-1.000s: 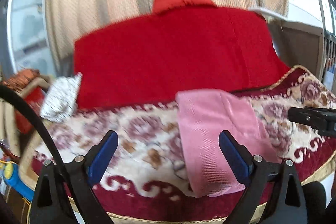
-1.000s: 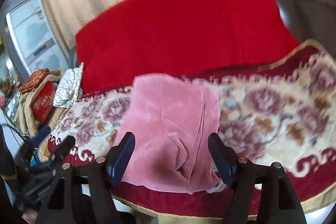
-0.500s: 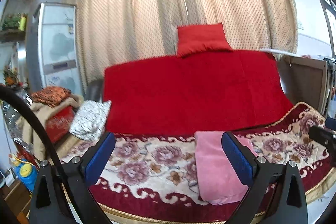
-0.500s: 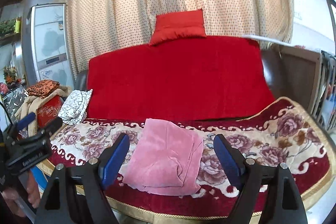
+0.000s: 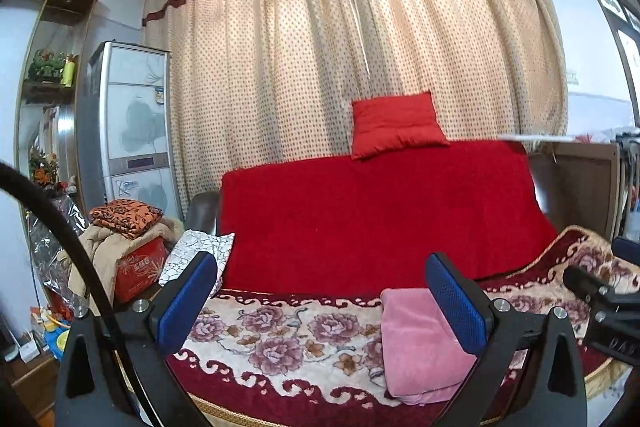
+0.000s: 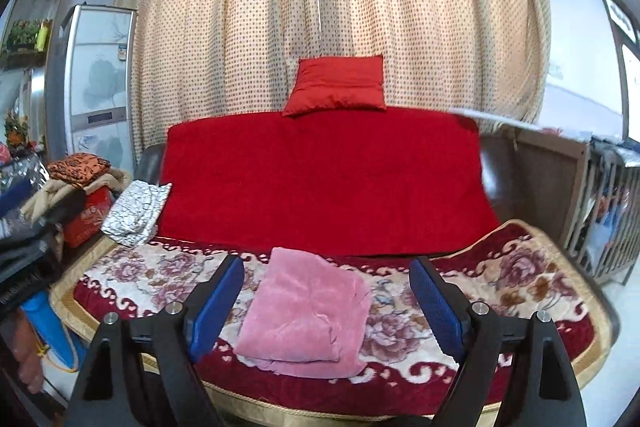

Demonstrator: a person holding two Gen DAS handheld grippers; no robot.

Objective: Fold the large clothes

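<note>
I am looking at one folded pink garment (image 6: 306,311) lying flat on the floral blanket (image 6: 500,291) that is covering the sofa seat, near the front edge and a little to the right of the seat's middle in the left wrist view. It is folded into a rough rectangle whose long axis is running from the front edge of the seat toward the red-covered backrest (image 6: 324,183), tilting slightly; the narrower end is pointing at the backrest and the wider, layered end is facing me, with a loose flap showing at the front. My left tongs (image 5: 320,301) are standing spread wide with nothing between the two blue pads, well clear of the cloth, which is showing partly behind the right-hand finger. My right tongs (image 6: 328,301) are also released and holding nothing; their jaws have just been opening, and the garment is lying beyond and between the two fingers in that view without touching them. I am counting one red cushion (image 6: 338,85) sitting on top of the backrest, one black-and-white patterned pillow (image 6: 136,213) at the left end of the sofa, one dotted curtain (image 6: 320,7) behind, and one tall fridge (image 6: 100,79) at the left.
</note>
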